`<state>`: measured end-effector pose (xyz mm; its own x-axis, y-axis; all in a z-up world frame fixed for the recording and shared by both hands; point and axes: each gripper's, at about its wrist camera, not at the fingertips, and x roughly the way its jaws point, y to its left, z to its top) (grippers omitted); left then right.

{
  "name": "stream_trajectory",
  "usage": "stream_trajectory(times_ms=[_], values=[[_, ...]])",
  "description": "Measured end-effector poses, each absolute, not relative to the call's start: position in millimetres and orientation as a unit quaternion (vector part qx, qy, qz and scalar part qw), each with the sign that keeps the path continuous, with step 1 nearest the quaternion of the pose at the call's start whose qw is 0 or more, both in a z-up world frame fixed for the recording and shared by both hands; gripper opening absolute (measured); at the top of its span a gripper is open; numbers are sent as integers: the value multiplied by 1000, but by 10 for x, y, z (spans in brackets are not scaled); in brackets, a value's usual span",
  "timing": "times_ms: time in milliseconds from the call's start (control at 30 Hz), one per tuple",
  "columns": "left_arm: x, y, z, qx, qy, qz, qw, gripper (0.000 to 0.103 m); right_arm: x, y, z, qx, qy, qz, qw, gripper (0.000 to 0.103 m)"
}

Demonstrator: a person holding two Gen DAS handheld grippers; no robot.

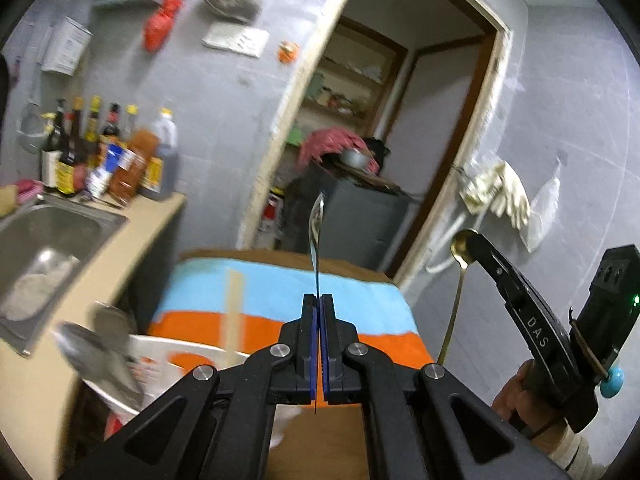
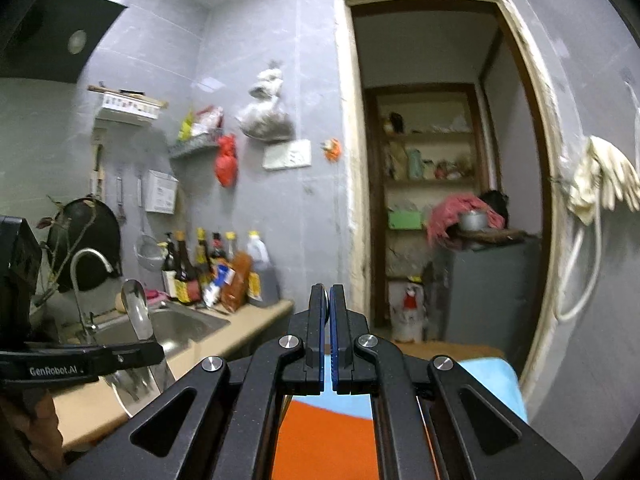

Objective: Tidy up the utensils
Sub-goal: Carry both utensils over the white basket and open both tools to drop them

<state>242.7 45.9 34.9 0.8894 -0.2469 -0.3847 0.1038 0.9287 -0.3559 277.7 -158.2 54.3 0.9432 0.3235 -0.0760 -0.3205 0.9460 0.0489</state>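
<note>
My left gripper (image 1: 319, 300) is shut on a silver spoon (image 1: 316, 236), seen edge-on and held upright in the air above a blue and orange cloth (image 1: 280, 300). In the right wrist view the same spoon (image 2: 138, 312) stands up from my left gripper's fingers (image 2: 120, 354) at the left. My right gripper (image 2: 330, 292) is shut on a thin gold spoon; only a sliver shows between its pads. In the left wrist view that gold spoon (image 1: 460, 256) hangs along my right gripper (image 1: 480, 242), bowl up. Blurred utensils (image 1: 92, 344) stick out of a white holder (image 1: 160, 360) at lower left.
A steel sink (image 1: 48, 240) sits in the beige counter (image 1: 132, 240) at left, with sauce bottles (image 1: 104, 152) behind it. A faucet (image 2: 86, 272) stands by the sink. An open doorway (image 2: 432, 200) leads to shelves and a grey cabinet (image 2: 488, 288).
</note>
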Motion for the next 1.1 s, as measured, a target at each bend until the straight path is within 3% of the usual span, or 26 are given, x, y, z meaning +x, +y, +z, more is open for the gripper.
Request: stream_trajectory(times_ms=[467,1100], values=[[2295,1489,420,-213,179,0,961,2,2932,-805,480,18,28,211,977,2],[2442,1431,-86,-173,258,40,950,2,3177,-610,-78,-22,85,206,975,3]])
